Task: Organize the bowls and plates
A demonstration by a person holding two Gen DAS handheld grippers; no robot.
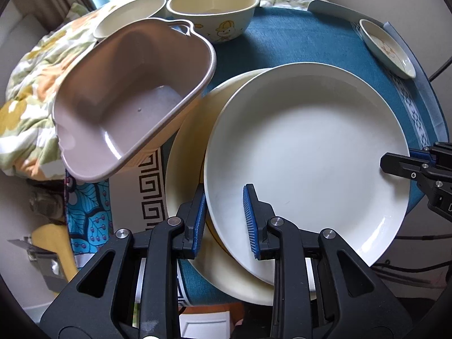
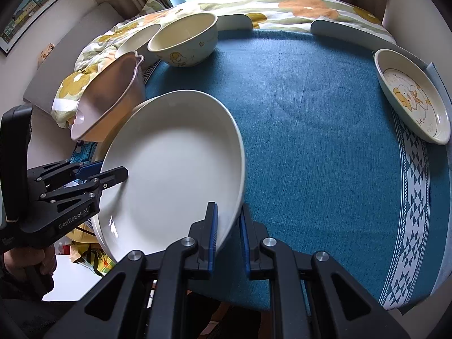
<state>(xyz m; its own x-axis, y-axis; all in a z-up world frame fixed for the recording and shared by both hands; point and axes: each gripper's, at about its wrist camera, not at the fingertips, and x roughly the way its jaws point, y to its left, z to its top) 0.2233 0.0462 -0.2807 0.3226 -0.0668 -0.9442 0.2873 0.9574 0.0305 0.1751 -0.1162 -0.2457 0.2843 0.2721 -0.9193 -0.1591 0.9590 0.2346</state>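
Above blue tablecloth (image 2: pixel 310 113), both steeply down-pointing grippers, left (image 1: pixel 224 220); right (image 2: pixel 228 226), clamp white plate (image 2: pixel 169 169)

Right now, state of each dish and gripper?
White plate: lifted, tilted, held at two rim spots.
Cream plate: flat, underneath.
Pink tub: tilted, empty.
Duck bowl: upright, empty.
Left gripper: shut on white plate.
Right gripper: shut on white plate.

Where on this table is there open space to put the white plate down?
The blue cloth is bare between the white plate, the duck bowl and the duck dish. The left side is crowded: pink tub, cream plate, bowls.
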